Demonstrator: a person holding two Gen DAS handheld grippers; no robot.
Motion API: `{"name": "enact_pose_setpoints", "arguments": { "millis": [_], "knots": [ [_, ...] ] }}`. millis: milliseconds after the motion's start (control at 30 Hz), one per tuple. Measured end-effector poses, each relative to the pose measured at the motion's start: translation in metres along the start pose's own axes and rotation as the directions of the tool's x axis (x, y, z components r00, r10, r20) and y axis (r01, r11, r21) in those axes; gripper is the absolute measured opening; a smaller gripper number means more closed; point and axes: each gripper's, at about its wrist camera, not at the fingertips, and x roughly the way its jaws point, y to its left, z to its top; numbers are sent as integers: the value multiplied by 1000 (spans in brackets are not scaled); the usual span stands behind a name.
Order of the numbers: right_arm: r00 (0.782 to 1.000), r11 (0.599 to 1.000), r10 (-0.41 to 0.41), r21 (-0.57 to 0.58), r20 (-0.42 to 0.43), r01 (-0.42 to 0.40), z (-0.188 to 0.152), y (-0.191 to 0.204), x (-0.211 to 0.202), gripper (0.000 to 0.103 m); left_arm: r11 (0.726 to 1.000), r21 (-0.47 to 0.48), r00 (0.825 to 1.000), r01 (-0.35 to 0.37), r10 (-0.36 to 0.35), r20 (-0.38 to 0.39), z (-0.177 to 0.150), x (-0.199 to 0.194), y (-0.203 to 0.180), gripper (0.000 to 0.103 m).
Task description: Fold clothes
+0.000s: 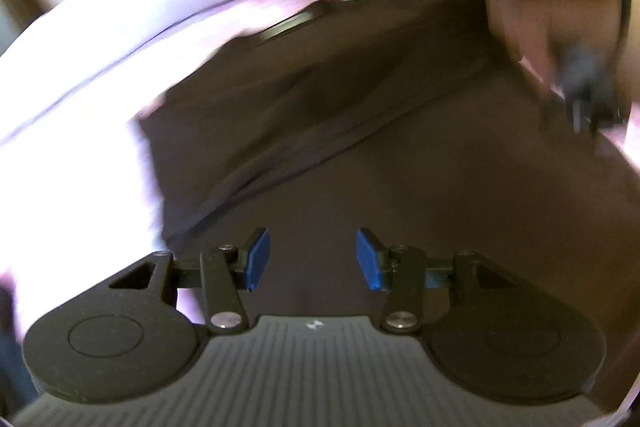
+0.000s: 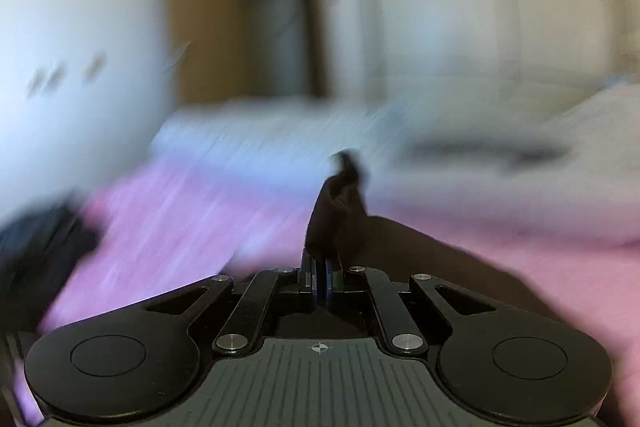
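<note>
The left tongs [image 1: 313,259] stand open, their two blue pads [image 1: 256,259] well apart with nothing between them, hanging over a dark garment [image 1: 360,131] that lies spread across a pink bedsheet [image 1: 80,75]. The cloth fills most of the left wrist view, with long creases running diagonally from lower left to upper right and a ragged edge against the sheet on the far side. In the upper right of that view, blurred by motion, the right tongs [image 1: 580,103] show, with a person's hand [image 1: 520,15] behind them; they sit at the garment's far right edge. The right wrist view shows the right tongs [image 2: 320,283] closed on a fold of the dark garment [image 2: 340,219]: the blue pads [image 2: 330,281] press together and a bunched peak of cloth sticks up just beyond them, while the rest of the garment trails off to the right and down over the pink bedsheet [image 2: 160,211]. Beyond lie pale bedding [image 2: 280,139], a white wall [image 2: 72,27] and a dark doorway [image 2: 276,15], all heavily smeared, so finer detail cannot be told. A dark shape at the left edge of this view is too blurred to name.
</note>
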Motion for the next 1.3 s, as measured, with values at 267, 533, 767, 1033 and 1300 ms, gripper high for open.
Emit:
{"name": "enact_pose_setpoints", "arguments": {
  "millis": [267,533,767,1033,1300],
  "knots": [
    [985,1000,-19,-7,-172,18,-34,45,70,3,984,-155,996,-84,77,-52,-81,-12,91,43],
    [996,996,-88,-4,-8,88,20,57,73,3,990,-144,1000,-12,14,9,-90,-14,93,43],
    [952,980,-14,-192,-306,-48,-37,115,122,19,990,-133,998,39,-33,46,-88,-13,94,43],
    [952,991,-56,-131,-301,17,-43,69,71,36,983,-158,988,90,-68,137,-43,7,106,43],
    [917,949,-262,94,-302,302,-51,-52,11,36,971,-108,968,215,-197,153,28,78,98,40]
  ]
}}
